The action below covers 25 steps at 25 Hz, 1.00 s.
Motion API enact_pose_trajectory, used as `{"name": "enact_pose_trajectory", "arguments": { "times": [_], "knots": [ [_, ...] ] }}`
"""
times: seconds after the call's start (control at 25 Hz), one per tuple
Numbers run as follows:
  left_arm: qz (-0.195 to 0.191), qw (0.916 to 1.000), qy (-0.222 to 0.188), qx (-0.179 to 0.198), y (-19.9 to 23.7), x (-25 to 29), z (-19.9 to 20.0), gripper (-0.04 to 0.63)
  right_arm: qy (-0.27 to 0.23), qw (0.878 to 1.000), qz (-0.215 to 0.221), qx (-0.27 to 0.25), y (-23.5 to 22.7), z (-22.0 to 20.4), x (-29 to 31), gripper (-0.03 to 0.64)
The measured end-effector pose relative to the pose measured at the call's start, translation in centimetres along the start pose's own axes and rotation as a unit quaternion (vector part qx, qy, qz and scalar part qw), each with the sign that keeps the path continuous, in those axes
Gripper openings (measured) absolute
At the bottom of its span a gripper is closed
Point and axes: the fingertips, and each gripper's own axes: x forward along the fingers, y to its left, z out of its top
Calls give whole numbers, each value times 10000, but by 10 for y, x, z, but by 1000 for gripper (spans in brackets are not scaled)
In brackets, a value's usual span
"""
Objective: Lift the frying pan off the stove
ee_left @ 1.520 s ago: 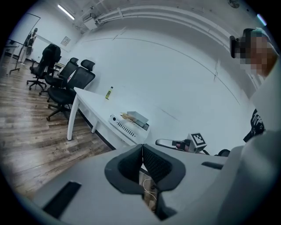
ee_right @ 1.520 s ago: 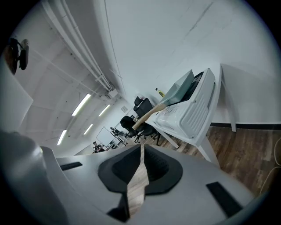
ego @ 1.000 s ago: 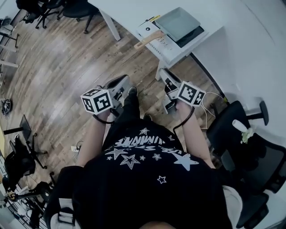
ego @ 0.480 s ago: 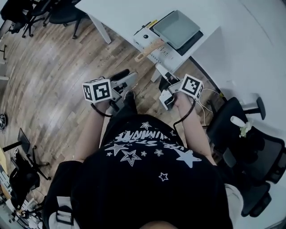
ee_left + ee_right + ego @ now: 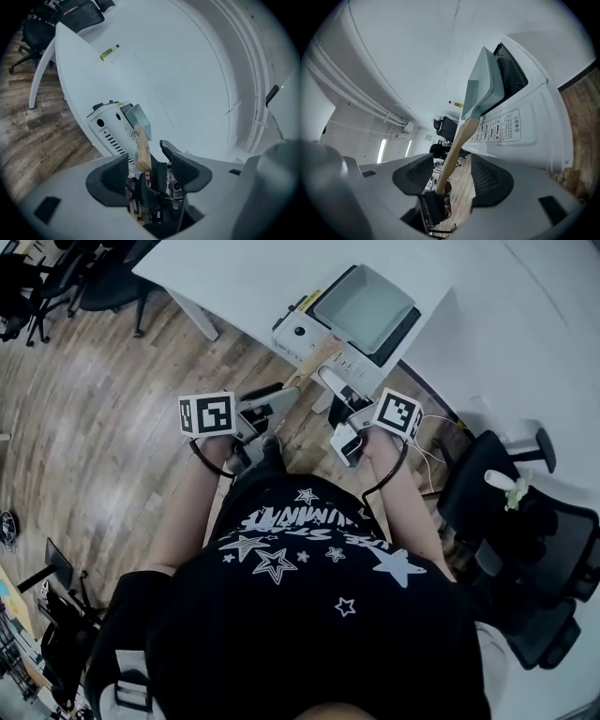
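A square grey-green frying pan (image 5: 364,307) sits on a white portable stove (image 5: 302,332) at the table's near edge. Its wooden handle (image 5: 314,360) sticks out toward me. Both grippers hover just short of the handle's end. My left gripper (image 5: 274,399) is to the handle's lower left and its jaws are opening. My right gripper (image 5: 330,382) is just right of it and open. From my left gripper (image 5: 150,161) the handle (image 5: 142,147) shows in the gap between the pads, untouched. From my right gripper (image 5: 452,171) the handle (image 5: 457,145) runs up to the pan (image 5: 480,89), free of both pads.
The white table (image 5: 253,277) spreads behind the stove, with a yellow marker (image 5: 108,52) lying on it. A black office chair (image 5: 506,521) stands close at my right and more chairs (image 5: 94,277) at the far left. Wooden floor (image 5: 103,446) lies below the grippers.
Both grippers have moved up and forward from my waist to the handle's end, and the stove has come nearer in the head view.
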Motion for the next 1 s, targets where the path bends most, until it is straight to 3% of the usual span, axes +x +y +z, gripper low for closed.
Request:
{"name": "enact_pose_trajectory", "arguments": {
  "times": [0.16,0.48,0.72,0.88,1.0],
  "knots": [
    [-158,9989,433,26,4,15,1,270,-61,9999,-40,134,-3,7,7,232],
    [-692,9899,1089,-583,2,35,-1,264,-193,9991,-37,367,-5,14,21,232],
    [-821,9858,1419,-349,0,46,-1,228,-137,9988,-57,460,-9,14,29,230],
    [-671,9851,1577,-162,9,47,-3,118,-161,9984,-39,532,-10,15,35,230],
    [-709,9848,1571,-221,11,47,-4,110,-187,9981,-24,592,-11,17,39,230]
  ]
}}
